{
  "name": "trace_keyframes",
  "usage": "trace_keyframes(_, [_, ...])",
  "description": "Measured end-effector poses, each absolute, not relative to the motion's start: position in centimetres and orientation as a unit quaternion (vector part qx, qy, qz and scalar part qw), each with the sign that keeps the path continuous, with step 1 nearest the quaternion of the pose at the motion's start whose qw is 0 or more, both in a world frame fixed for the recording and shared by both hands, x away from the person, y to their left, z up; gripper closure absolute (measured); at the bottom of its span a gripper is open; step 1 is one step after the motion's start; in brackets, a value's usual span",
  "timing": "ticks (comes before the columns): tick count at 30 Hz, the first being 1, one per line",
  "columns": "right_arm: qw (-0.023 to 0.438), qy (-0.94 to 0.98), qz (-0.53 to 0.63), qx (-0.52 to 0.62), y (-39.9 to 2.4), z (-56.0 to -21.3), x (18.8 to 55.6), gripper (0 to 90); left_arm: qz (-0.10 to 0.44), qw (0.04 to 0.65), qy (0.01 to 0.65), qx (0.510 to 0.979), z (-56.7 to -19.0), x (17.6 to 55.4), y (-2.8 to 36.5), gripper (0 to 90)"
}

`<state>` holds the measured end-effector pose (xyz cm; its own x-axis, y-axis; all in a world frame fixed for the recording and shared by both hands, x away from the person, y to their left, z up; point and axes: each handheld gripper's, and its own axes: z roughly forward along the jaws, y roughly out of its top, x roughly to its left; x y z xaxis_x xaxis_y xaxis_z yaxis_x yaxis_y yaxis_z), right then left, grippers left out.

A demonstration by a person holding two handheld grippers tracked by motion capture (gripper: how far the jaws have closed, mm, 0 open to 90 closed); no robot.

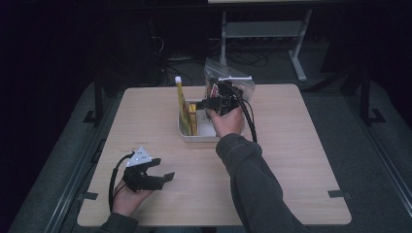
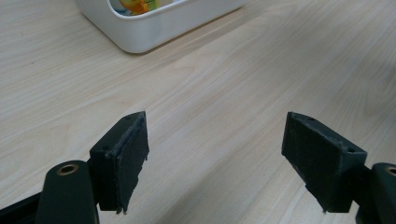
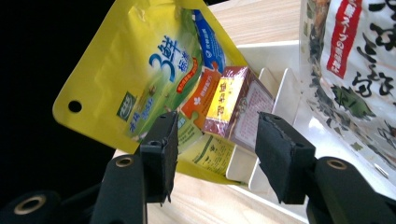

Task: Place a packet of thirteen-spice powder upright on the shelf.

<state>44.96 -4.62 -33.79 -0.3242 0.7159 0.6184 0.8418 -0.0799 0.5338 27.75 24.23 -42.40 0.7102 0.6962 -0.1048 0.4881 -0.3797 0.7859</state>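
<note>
A white bin (image 1: 210, 138) stands at the middle of the wooden table. A yellow pouch (image 1: 181, 104) stands upright at its left side, and a small maroon and yellow box (image 1: 193, 119) leans beside it. A clear bag of dark dried food (image 1: 233, 83) stands at the bin's far right. My right gripper (image 1: 206, 104) hovers over the bin, open. In the right gripper view its jaws (image 3: 215, 149) frame the box (image 3: 238, 107) without touching it, with the pouch (image 3: 140, 70) to the left and the clear bag (image 3: 350, 70) to the right. My left gripper (image 1: 164, 170) rests open near the table's front left.
The bin (image 3: 275, 46) has white upright dividers inside. In the left gripper view, bare wood lies between the open jaws (image 2: 215, 154) and the bin's corner (image 2: 154, 28) sits farther off. Dark floor, cables and a grey stand frame lie beyond the table's far edge.
</note>
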Motion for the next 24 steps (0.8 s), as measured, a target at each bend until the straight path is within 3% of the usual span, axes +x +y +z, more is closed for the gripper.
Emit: trace_keyframes(24, [0.119,-0.669,-0.472,-0.563,-8.5,-35.7,42.6,44.0,0.120,0.422,0.358,0.824,-42.6,27.7,24.1,22.4])
